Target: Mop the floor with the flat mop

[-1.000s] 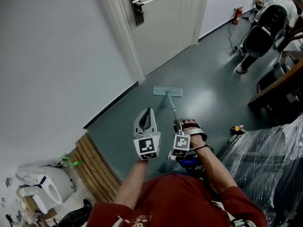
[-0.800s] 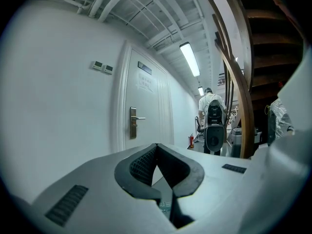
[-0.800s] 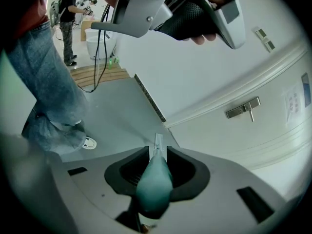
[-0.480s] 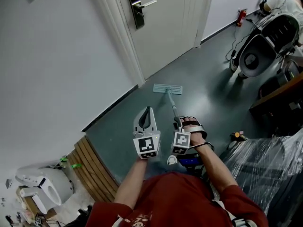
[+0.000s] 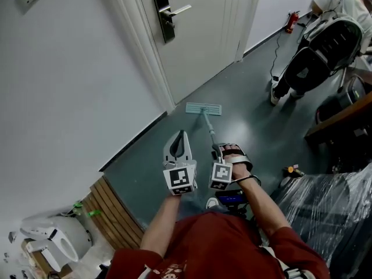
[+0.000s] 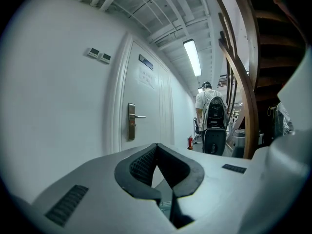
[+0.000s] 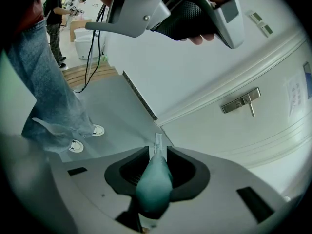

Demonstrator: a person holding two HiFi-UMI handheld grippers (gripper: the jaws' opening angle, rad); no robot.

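Observation:
The flat mop's pale teal head point(image 5: 203, 108) lies flat on the grey-green floor just in front of the white door point(image 5: 192, 34). Its handle point(image 5: 209, 131) slants back to my right gripper point(image 5: 220, 154), which is shut on it. In the right gripper view the teal handle point(image 7: 154, 182) sits clamped between the dark pads, and the mop head point(image 7: 157, 141) shows small beyond them. My left gripper point(image 5: 179, 146) hangs beside the handle, to its left, shut with nothing in it; its pads point(image 6: 146, 167) meet at the tips.
A white wall point(image 5: 70, 92) runs along the left with a dark skirting. Wooden steps point(image 5: 113, 211) and a white toilet point(image 5: 52, 237) lie at lower left. A person with a black backpack point(image 5: 317, 54) stands at upper right near a wooden desk point(image 5: 340, 118). Plastic-wrapped goods point(image 5: 331, 196) sit at right.
The mop head has slid slightly farther away toward the door. The person with the backpack at upper right has shifted. Both grippers keep their places.

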